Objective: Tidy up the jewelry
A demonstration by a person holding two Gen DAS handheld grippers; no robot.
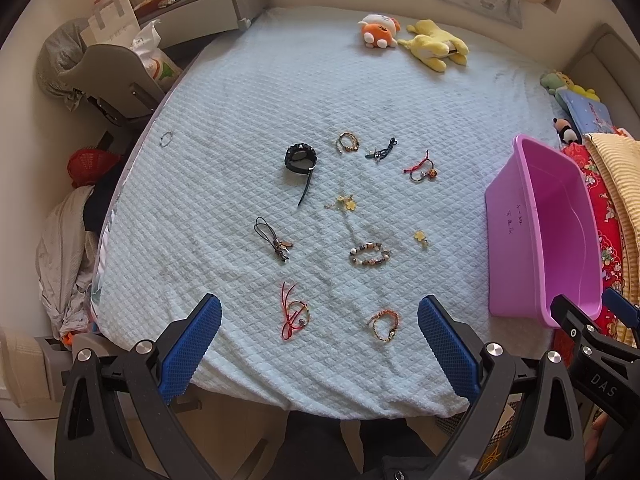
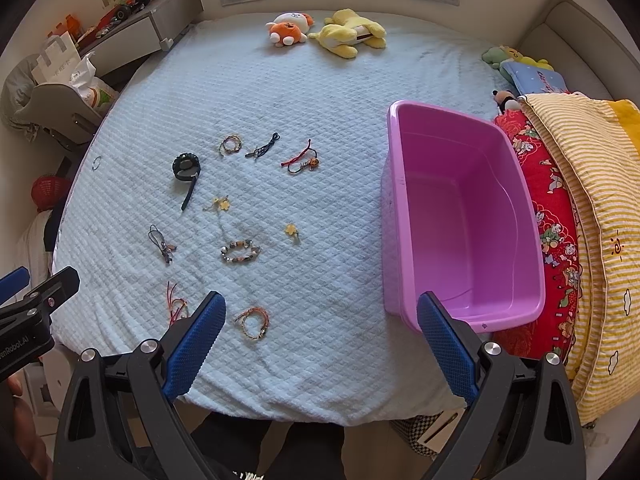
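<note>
Several jewelry pieces lie spread on a pale blue blanket [image 1: 248, 92]. A black watch [image 1: 301, 157] lies mid-bed. A beaded bracelet [image 1: 370, 255], a red cord bracelet [image 1: 294, 315] and an orange braided bracelet [image 1: 384, 323] lie nearer me. A pink tub [image 1: 552, 220] stands empty at the right; it also shows in the right wrist view [image 2: 460, 216]. My left gripper [image 1: 320, 340] is open and empty above the near bed edge. My right gripper [image 2: 320, 340] is open and empty, between the orange braided bracelet [image 2: 252, 322] and the tub.
Two plush toys [image 1: 412, 38] lie at the far end of the bed. Folded quilts [image 2: 580, 200] are stacked right of the tub. A small ring [image 1: 165, 138] lies near the left bed edge. A grey bedside shelf [image 1: 200, 4] and bags stand at the left.
</note>
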